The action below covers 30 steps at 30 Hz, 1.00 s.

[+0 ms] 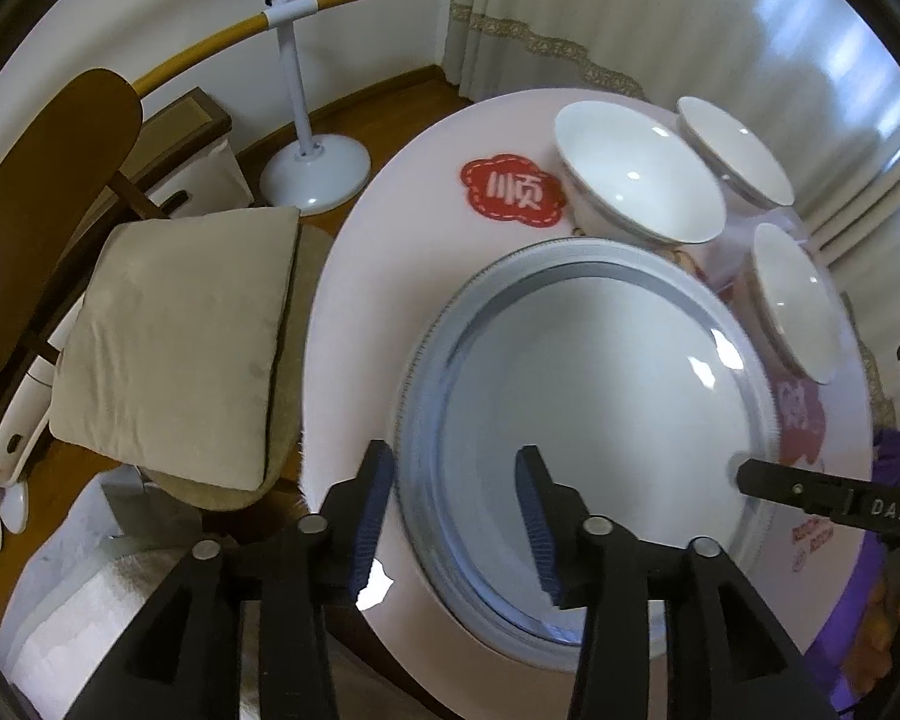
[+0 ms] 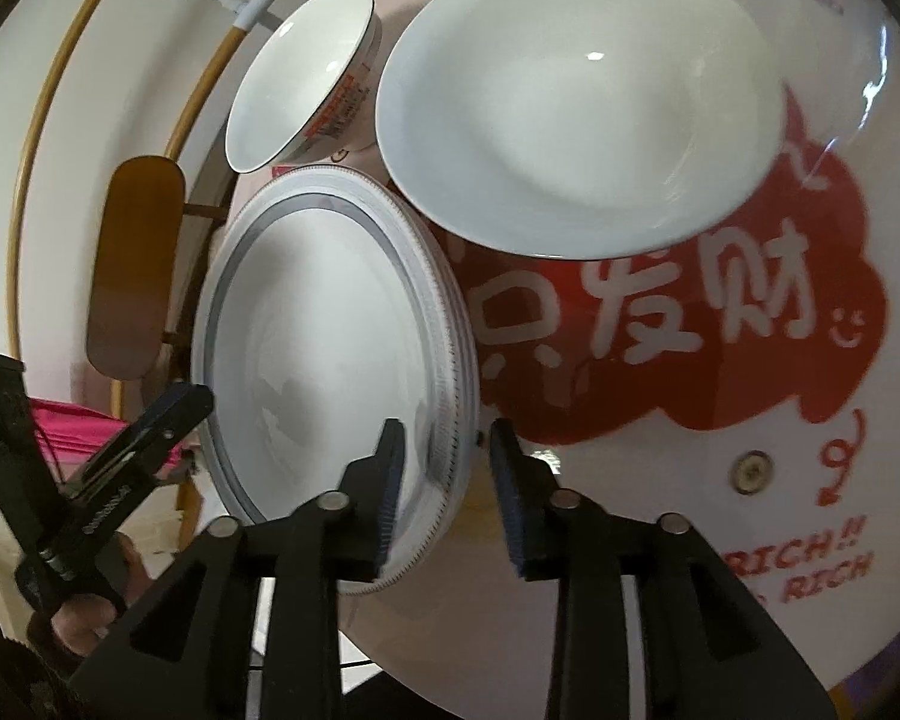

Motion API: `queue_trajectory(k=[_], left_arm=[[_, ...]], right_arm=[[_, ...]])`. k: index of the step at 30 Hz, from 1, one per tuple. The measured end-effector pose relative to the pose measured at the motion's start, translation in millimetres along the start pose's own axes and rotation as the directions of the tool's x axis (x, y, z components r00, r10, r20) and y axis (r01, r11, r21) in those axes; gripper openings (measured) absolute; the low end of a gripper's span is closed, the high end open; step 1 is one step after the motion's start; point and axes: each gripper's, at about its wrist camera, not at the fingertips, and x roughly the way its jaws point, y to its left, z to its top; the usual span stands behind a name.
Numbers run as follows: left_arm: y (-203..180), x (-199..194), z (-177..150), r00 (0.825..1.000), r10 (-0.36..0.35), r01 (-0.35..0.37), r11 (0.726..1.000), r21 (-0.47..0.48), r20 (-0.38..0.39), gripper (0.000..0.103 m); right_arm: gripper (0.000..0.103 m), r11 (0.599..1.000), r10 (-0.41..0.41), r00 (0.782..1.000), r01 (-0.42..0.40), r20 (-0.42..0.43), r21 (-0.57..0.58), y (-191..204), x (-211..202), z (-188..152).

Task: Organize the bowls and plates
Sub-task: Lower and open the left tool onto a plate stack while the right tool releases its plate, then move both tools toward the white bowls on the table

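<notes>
A stack of grey-ringed white plates [image 1: 588,396] lies flat on the round table, three empty white bowls [image 1: 636,174] standing upright just beyond it.

Each gripper is built of matte black angular links with triangular cut-outs, joined by round silver pins. Ribbed blue pads are fitted inside the fingers of the left gripper [image 1: 456,516] and the right gripper [image 2: 447,498]. White lettering is printed on both black housings.

Soft daylight enters through the curtain [image 1: 570,6] behind the plate [image 1: 582,420]; glare spots on the glaze, motion blur, fisheye-bent edges.
</notes>
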Motion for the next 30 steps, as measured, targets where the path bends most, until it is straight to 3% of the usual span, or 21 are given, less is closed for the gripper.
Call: queue_trajectory(k=[6,9,13,16,23,30], left_arm=[[-22.2,-25.1,-1.2,0.999,-0.035,0.035,0.999,0.017,0.018,0.061],[-35.0,-37.8,0.6,0.998,-0.051,0.051,0.999,0.021,0.021,0.064],[-53.1,-54.0,1.0,0.996,-0.078,0.076,0.996,0.044,0.051,0.070],[-65.7,-61.3,0.5,0.994,-0.093,0.089,0.994,0.061,0.059,0.071],[-92.7,-69.4,0.7,0.993,-0.091,0.088,0.995,0.041,0.071,0.071],[-125.2,-62.8,6.1,0.996,-0.043,0.045,0.999,-0.027,0.075,0.071]], right_arm=[[0.038,0.996,-0.065,0.997,0.066,0.029,-0.052,6.4,-22.2,-10.0],[0.040,0.992,-0.091,0.994,0.096,0.057,-0.087,11.9,-38.7,-13.7],[0.056,0.983,-0.120,0.987,0.132,0.104,-0.125,18.7,-60.9,-18.0],[0.066,0.975,-0.144,0.979,0.165,0.144,-0.147,22.0,-79.7,-18.5],[0.077,0.974,-0.143,0.967,0.175,0.211,-0.142,3.2,-115.3,-9.1],[0.077,0.972,-0.100,0.977,0.137,0.190,-0.193,-28.0,-123.7,15.8]])
